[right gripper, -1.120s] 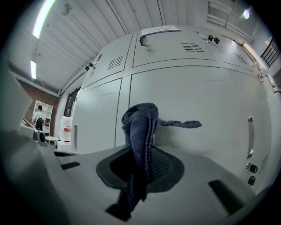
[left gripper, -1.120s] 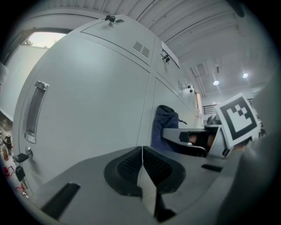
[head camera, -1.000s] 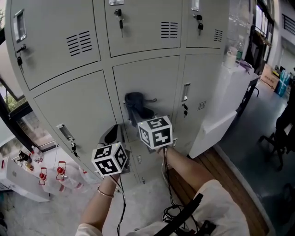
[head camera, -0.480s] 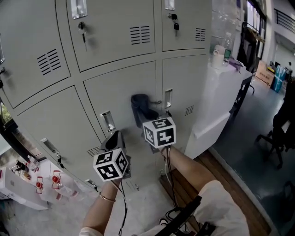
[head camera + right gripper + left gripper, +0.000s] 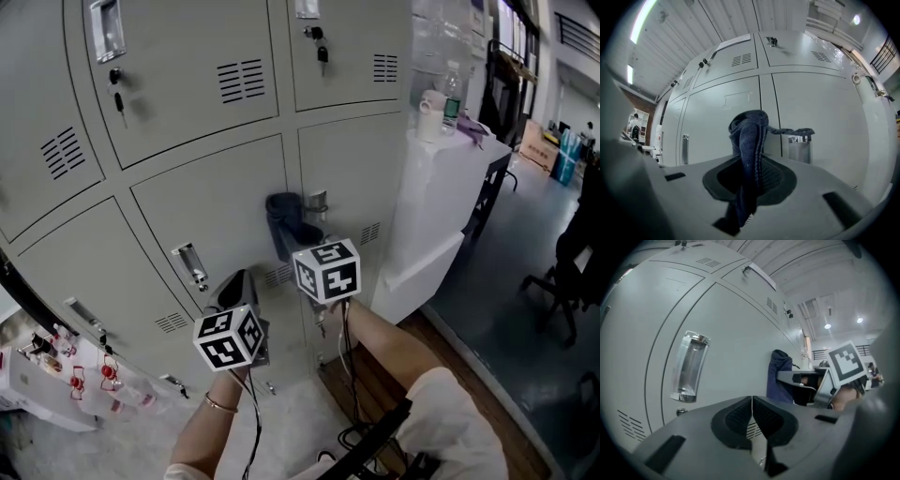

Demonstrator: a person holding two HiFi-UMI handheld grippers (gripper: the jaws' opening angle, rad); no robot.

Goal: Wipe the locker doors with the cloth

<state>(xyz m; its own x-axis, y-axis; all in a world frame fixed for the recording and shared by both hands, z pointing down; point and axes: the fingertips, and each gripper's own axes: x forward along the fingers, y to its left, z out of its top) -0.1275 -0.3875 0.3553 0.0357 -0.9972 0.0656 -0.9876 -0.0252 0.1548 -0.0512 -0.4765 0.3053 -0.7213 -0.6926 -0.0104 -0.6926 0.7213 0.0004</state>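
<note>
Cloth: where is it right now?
Head view centre: the right gripper clamps the dark cloth at the locker doors, just left of a metal handle.

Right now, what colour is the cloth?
The cloth is dark blue, clearest in the right gripper view.

In head view, marker cube (image 5: 326, 272) of right gripper (image 5: 749, 180) is covering lower part of the cloth (image 5: 286, 217). The locker doors (image 5: 220, 202) are running off top & left edges. The small items (image 5: 94, 370) at near left are showing too small to name.
</note>
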